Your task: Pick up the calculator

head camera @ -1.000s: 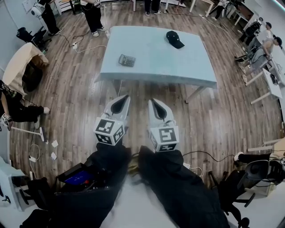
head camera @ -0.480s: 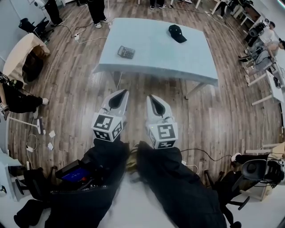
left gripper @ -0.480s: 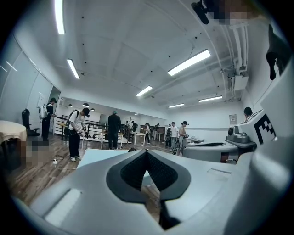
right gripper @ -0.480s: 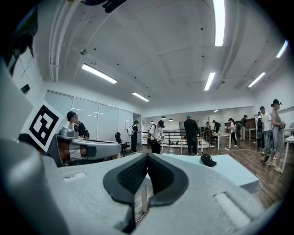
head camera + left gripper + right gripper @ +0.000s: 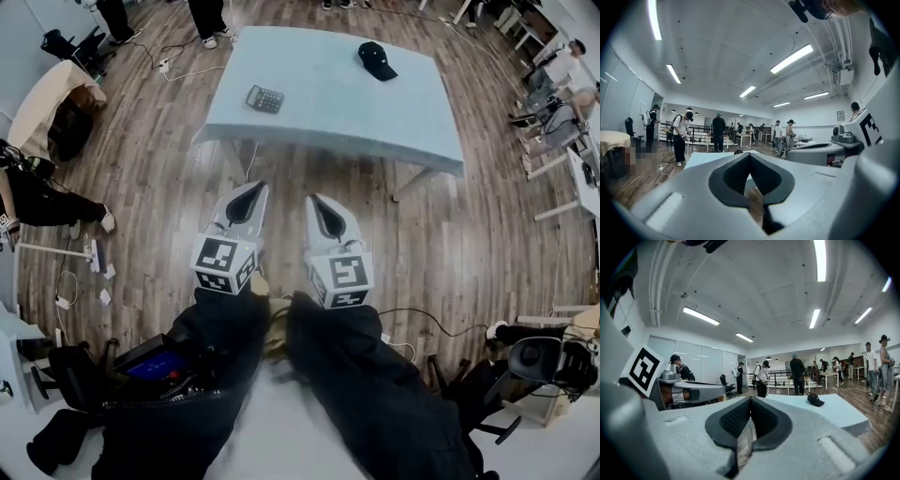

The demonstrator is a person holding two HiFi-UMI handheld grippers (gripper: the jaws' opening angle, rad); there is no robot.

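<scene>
Left gripper and right gripper are held side by side over wood floor, short of the table. Both are clenched on nothing. Calculator is seen lying on the table's left part, black cap toward its far right.

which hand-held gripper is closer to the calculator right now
Left. The left hand-held gripper hangs over the floor short of the table, almost in line with the calculator. The right hand-held gripper is beside it, farther off to the calculator's right.
</scene>
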